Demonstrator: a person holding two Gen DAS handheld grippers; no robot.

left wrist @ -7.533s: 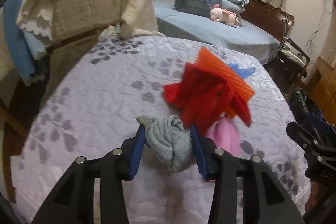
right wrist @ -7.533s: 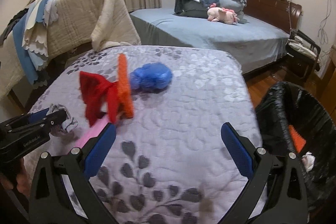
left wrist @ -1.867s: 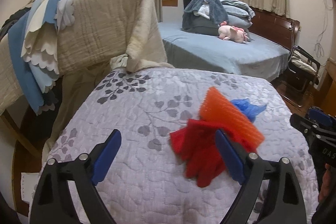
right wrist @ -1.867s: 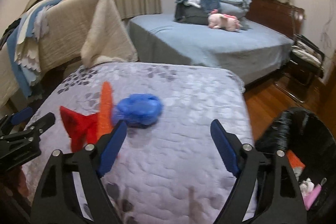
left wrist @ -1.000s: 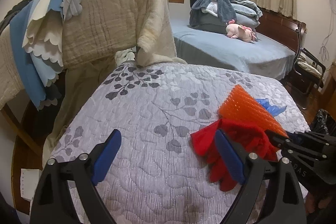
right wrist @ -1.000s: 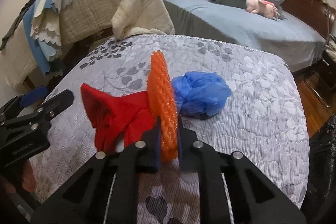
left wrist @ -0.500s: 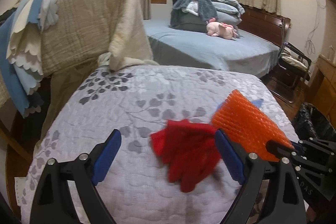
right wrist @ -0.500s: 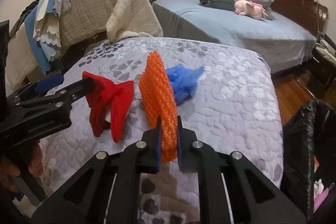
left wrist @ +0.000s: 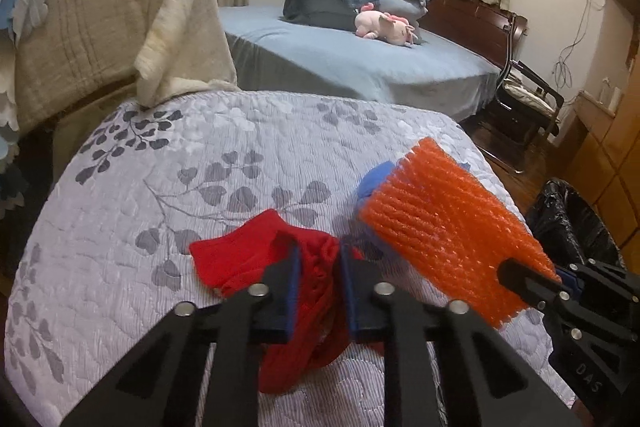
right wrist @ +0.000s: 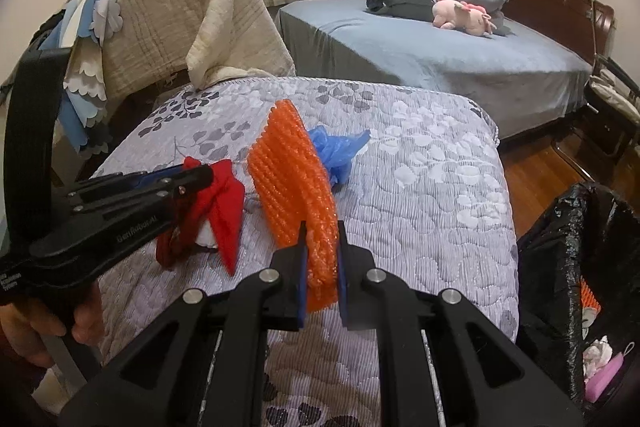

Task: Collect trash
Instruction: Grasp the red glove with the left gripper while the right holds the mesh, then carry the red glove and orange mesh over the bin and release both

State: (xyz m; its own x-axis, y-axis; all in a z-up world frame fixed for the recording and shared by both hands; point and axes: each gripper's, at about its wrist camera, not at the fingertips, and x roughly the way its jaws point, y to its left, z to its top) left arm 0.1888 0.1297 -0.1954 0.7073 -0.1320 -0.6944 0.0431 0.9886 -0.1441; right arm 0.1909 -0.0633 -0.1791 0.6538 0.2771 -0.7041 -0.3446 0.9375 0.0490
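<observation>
The crumpled red cloth (left wrist: 256,263) lies bunched on the lilac leaf-patterned quilt (left wrist: 168,187), and the left gripper (left wrist: 318,259) has its jaws clamped tight on its folds. Just beside it, the right gripper (right wrist: 320,239) grips the lower edge of a ribbed orange foam-net sleeve (right wrist: 294,179), holding it upright above the quilt with a scrunched blue plastic bag (right wrist: 338,149) lying right behind. Off the quilt's right edge stands a bin lined with a black plastic bag (right wrist: 560,259), some scraps already inside.
</observation>
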